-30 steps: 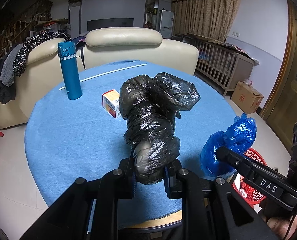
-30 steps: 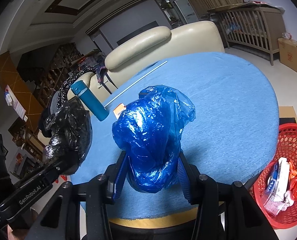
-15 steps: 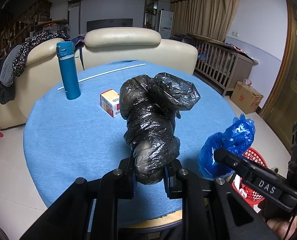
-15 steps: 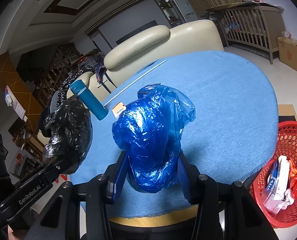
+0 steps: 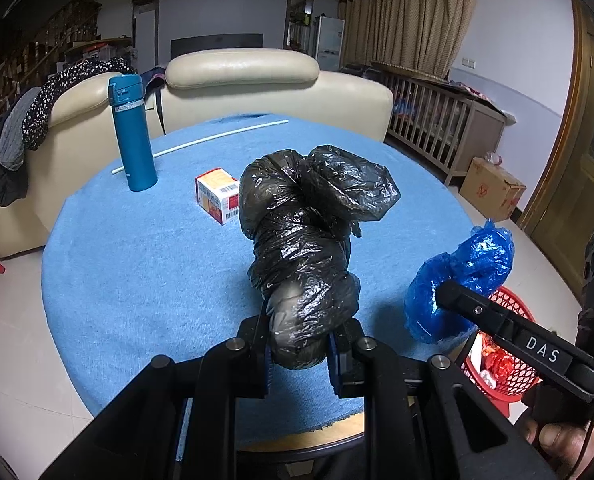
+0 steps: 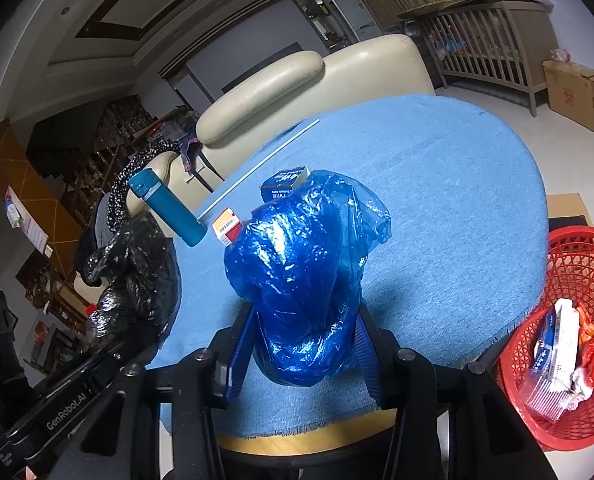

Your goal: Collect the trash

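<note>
A crumpled black plastic bag (image 5: 305, 240) stands up out of my left gripper (image 5: 300, 354), whose jaws are shut on its lower end above the near edge of the round blue table (image 5: 137, 264). A crumpled blue plastic bag (image 6: 305, 280) is pinched the same way in my right gripper (image 6: 305, 356). From the left wrist view the blue bag (image 5: 461, 280) shows at the right; from the right wrist view the black bag (image 6: 133, 276) shows at the left. A red mesh basket (image 6: 569, 264) with trash in it stands on the floor to the right of the table.
On the table stand a teal flask (image 5: 132, 132), a small orange-and-white box (image 5: 217, 194), a dark blue box (image 6: 283, 182) and a long white stick (image 5: 201, 142). Cream armchairs (image 5: 241, 84) sit behind the table, a wooden crib (image 5: 445, 120) and a cardboard box (image 5: 493, 188) at the right.
The view over the table shifts slightly; the flask and the small box sit a little further left in the left wrist view. Both bags stay gripped as before.
</note>
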`<state>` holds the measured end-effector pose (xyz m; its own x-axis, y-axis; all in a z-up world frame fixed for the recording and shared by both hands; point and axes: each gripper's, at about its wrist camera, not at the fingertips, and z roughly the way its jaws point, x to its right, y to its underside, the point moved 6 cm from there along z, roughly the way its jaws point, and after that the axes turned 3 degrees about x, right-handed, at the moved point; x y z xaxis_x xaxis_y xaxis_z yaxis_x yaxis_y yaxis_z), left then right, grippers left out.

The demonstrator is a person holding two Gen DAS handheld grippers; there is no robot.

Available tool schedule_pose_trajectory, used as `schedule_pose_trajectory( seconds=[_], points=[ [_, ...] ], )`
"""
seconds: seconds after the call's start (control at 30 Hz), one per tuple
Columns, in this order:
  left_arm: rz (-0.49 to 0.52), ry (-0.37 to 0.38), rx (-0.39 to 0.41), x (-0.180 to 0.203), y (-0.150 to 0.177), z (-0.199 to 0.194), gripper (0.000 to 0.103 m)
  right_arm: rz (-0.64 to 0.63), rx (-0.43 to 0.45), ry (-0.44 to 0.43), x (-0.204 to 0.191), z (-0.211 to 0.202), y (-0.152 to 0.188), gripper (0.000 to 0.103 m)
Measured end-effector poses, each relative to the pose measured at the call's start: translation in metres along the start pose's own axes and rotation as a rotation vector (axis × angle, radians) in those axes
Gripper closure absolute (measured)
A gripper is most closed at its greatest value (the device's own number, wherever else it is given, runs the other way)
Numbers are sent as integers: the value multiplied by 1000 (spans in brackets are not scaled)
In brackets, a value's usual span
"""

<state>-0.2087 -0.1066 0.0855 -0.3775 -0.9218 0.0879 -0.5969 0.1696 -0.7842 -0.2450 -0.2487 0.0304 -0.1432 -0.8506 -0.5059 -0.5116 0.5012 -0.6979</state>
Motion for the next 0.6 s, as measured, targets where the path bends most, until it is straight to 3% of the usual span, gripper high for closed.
schedule_pose_trajectory(
  seconds=[0.23,0.6],
  points=[
    [63,39,4,30,-6,5,81,10,79,41,19,-24,-15,53],
    [210,156,-13,118,-17,23,81,97,135,179,107,-68,-14,53]
  ],
)
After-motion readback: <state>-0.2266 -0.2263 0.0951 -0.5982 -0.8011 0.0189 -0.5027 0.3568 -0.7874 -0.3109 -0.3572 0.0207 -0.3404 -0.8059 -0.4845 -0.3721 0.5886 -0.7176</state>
